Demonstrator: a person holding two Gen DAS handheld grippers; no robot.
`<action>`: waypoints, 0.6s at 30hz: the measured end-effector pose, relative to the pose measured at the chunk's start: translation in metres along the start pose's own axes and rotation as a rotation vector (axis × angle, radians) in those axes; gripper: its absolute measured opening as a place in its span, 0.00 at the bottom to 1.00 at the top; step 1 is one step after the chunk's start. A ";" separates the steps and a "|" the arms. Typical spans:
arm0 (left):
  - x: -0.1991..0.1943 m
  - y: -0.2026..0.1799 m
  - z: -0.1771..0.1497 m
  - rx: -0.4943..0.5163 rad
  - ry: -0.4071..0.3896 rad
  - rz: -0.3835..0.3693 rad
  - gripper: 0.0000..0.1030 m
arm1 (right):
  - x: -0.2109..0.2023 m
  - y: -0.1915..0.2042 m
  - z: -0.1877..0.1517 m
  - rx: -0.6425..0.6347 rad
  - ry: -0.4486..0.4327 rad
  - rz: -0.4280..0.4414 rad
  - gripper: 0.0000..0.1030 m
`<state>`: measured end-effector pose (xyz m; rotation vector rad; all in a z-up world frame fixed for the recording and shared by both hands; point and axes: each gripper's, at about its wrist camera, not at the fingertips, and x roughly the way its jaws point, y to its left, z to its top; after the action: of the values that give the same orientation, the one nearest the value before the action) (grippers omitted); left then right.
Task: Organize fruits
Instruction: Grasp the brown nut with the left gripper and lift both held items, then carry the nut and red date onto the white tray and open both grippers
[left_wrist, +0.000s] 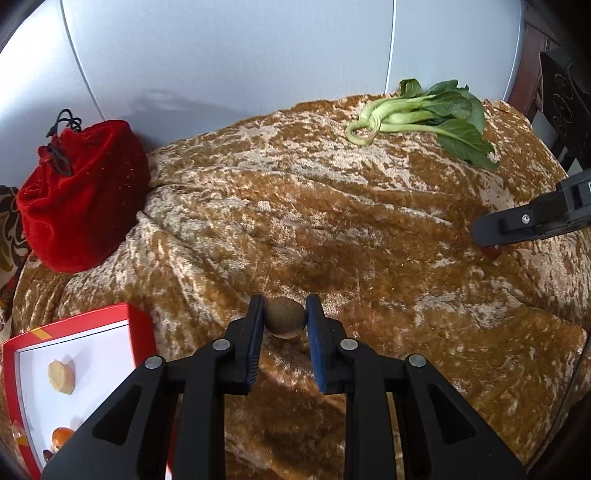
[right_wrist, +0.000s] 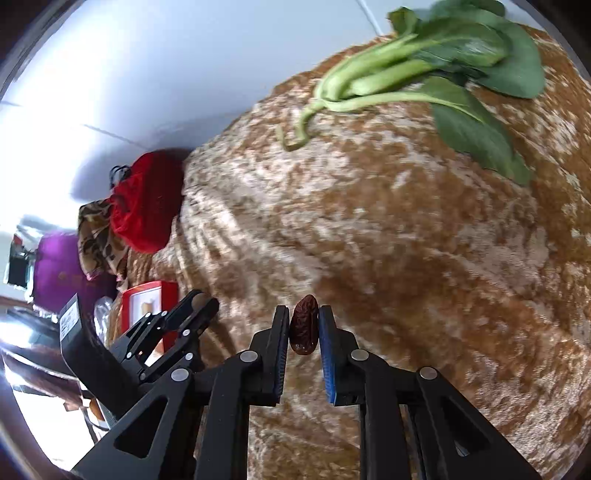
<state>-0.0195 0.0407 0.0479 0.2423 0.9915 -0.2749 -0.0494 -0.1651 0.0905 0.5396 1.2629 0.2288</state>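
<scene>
My left gripper (left_wrist: 284, 317) is shut on a small round brown fruit (left_wrist: 285, 318), just above the golden velvet cloth (left_wrist: 332, 229). A red box with a white inside (left_wrist: 92, 343) lies at the lower left; it holds a pale yellow chunk (left_wrist: 61, 376) and an orange fruit (left_wrist: 62, 435). My right gripper (right_wrist: 303, 325) is shut on a wrinkled dark red date (right_wrist: 303, 325) above the cloth. The right gripper also shows in the left wrist view (left_wrist: 491, 236) at the right, with a bit of red fruit (left_wrist: 493, 252) below its tip. The left gripper shows in the right wrist view (right_wrist: 197, 306).
A bunch of bok choy (left_wrist: 428, 114) lies at the far right of the cloth, and shows in the right wrist view (right_wrist: 436, 70). A red velvet drawstring bag (left_wrist: 81, 195) stands at the left by the white wall. A patterned cloth (right_wrist: 99, 236) and purple object (right_wrist: 59, 273) lie beyond it.
</scene>
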 end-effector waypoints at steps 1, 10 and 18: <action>-0.003 0.000 0.000 -0.001 -0.001 0.011 0.20 | 0.000 0.005 -0.001 -0.011 0.001 0.012 0.16; -0.064 0.045 -0.026 -0.133 -0.063 0.133 0.20 | 0.022 0.077 -0.030 -0.201 0.020 0.098 0.16; -0.099 0.114 -0.070 -0.319 -0.041 0.256 0.20 | 0.052 0.156 -0.075 -0.403 0.055 0.192 0.16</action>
<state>-0.0880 0.1821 0.1039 0.0699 0.9376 0.1119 -0.0845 0.0115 0.1104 0.3062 1.1772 0.6472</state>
